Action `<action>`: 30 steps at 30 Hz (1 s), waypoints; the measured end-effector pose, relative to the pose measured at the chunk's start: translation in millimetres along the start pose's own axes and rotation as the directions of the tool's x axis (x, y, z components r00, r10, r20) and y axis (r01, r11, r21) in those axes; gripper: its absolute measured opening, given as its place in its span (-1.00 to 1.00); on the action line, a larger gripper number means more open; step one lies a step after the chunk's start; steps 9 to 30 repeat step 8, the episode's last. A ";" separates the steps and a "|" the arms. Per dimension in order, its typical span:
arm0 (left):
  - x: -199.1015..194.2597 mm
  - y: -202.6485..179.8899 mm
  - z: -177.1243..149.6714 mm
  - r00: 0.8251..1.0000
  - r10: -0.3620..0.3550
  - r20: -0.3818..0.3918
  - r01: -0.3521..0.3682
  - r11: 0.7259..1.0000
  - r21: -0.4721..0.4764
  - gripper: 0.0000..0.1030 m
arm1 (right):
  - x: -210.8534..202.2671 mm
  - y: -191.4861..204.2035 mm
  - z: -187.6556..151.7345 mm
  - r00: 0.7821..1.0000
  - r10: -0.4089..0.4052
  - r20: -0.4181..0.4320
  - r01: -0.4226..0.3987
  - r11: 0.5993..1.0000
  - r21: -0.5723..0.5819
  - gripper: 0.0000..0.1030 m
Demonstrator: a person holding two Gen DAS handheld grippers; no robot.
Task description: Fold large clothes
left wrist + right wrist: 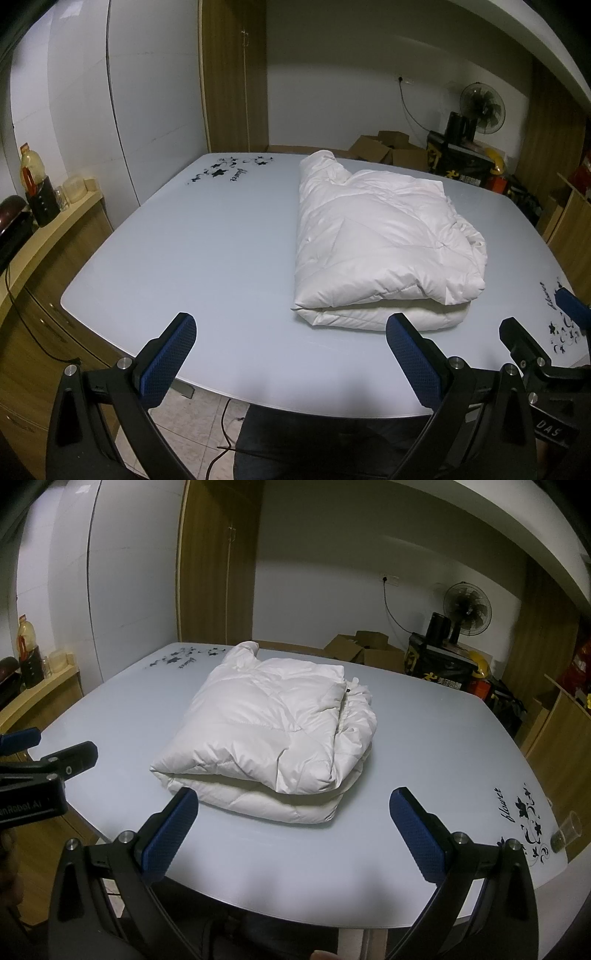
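Note:
A white puffy quilted jacket [380, 243] lies folded in a thick bundle on the pale blue-grey table [207, 258]. It also shows in the right wrist view [273, 731], at the table's middle. My left gripper [291, 332] is open and empty, held over the table's near edge, with the jacket ahead and to the right. My right gripper [293, 808] is open and empty, just short of the jacket's near folded edge. Each gripper shows at the side of the other's view, the right one [543, 321] and the left one [48, 753].
The table has black flower prints at the far left [229, 170] and near right [524, 819]. A clear plastic cup [565, 834] stands at the right edge. A wooden counter with bottles [33, 188] is on the left. Cardboard boxes [362, 650] and a fan [467, 609] stand behind.

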State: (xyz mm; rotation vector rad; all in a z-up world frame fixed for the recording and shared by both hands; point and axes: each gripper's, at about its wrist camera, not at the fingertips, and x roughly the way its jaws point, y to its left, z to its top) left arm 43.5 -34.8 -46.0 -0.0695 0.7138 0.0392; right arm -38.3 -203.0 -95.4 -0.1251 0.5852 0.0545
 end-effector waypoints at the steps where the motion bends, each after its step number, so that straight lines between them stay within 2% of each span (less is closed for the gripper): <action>1: -0.2 -0.2 -0.1 1.000 -0.001 0.000 0.001 1.000 0.000 0.99 | -0.3 -0.8 -0.3 1.000 0.001 0.001 -0.001 1.000 -0.002 1.00; 7: -7.1 -1.3 -2.1 0.999 0.013 0.049 -0.013 1.000 -0.002 0.99 | -0.8 -3.2 -1.3 1.000 0.002 0.001 -0.002 1.000 -0.007 1.00; 30: -7.0 -1.3 -1.7 0.999 0.005 0.048 -0.005 1.000 -0.001 0.99 | -1.0 -3.5 -1.4 1.000 0.003 0.002 -0.003 1.000 -0.007 1.00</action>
